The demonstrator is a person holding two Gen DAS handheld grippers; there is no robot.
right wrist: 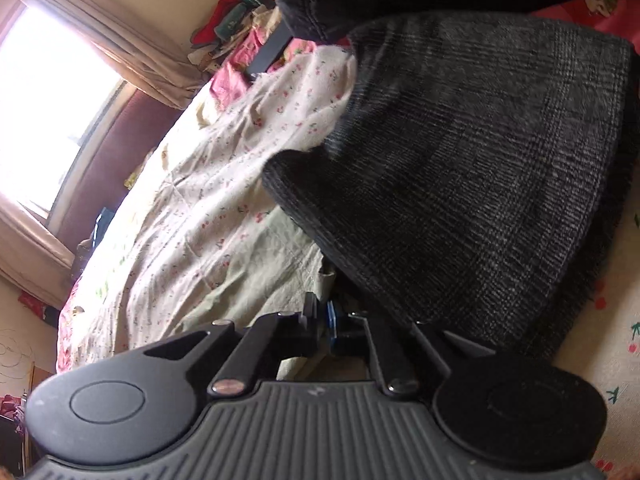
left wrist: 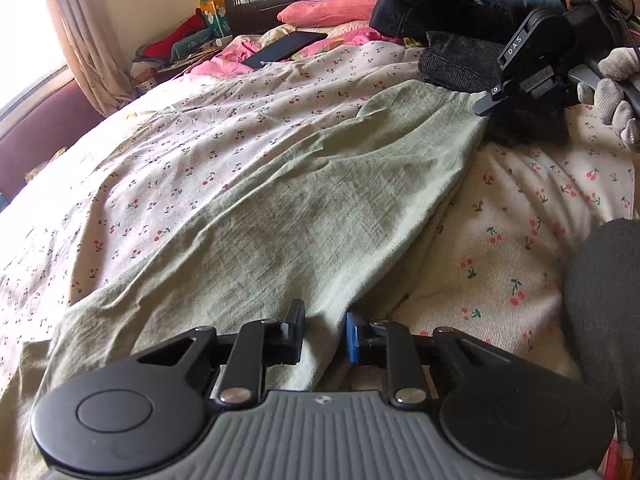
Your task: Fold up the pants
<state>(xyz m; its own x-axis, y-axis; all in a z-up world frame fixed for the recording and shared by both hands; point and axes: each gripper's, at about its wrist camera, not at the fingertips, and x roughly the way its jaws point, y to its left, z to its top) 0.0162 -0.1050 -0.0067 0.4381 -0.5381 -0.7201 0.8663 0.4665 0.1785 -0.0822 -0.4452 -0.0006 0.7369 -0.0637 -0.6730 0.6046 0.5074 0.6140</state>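
Pale green pants (left wrist: 280, 208) lie stretched across the cherry-print bedsheet (left wrist: 168, 152). My left gripper (left wrist: 322, 332) is at their near end with green cloth between its two fingers; the jaws stand close on the fold. My right gripper (left wrist: 486, 100) shows at the far right end of the pants, held by a gloved hand. In the right wrist view the right gripper (right wrist: 320, 316) has its fingers nearly together at the edge of the green cloth (right wrist: 248, 280); I cannot tell whether cloth is pinched.
A folded dark grey plaid garment (right wrist: 480, 180) lies beside the right gripper, also in the left wrist view (left wrist: 456, 64). Black clothes (left wrist: 420, 4), a pink pillow (left wrist: 332, 8) and a dark tablet (left wrist: 284, 48) lie near the headboard. A curtained window (right wrist: 60, 92) is at the left.
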